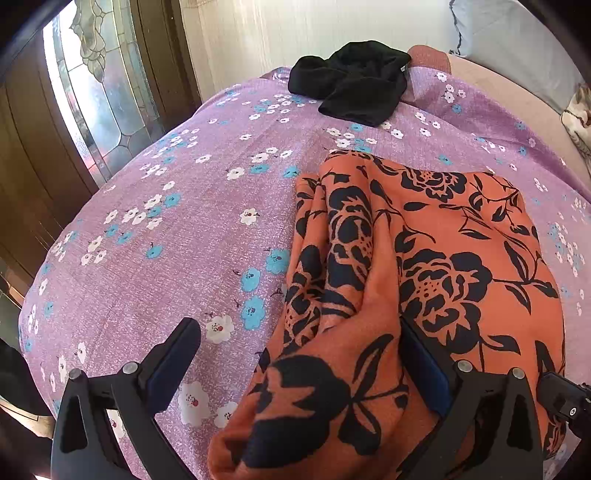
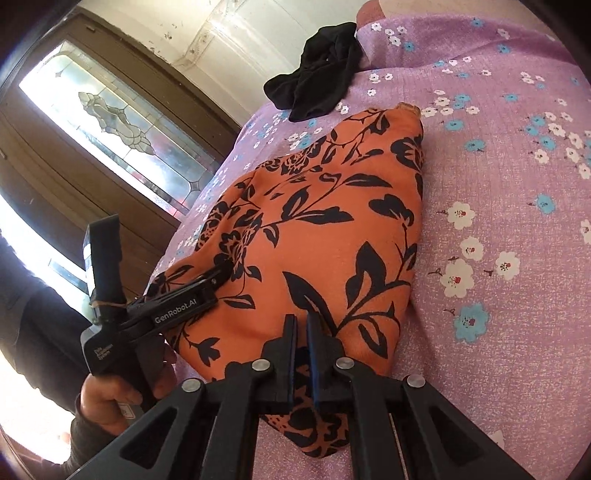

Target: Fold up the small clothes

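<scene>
The orange flower cloth (image 1: 424,258) lies w/ folds on the purple flower sheet (image 1: 166,240). The left gripper (image 1: 306,332) has its jaws wide apart, w/ a fold of the cloth between them, not pinched. The right gripper (image 2: 301,321) is clenched at the cloth's near edge; can't tell if it pinches any. A black cloth (image 1: 354,81) sits far back on the sheet.

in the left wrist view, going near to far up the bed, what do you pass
left tongs, standing open around a bunched fold → orange floral garment → bare stretch of purple flowered bedsheet → black garment in a heap near the far edge → white wall
</scene>
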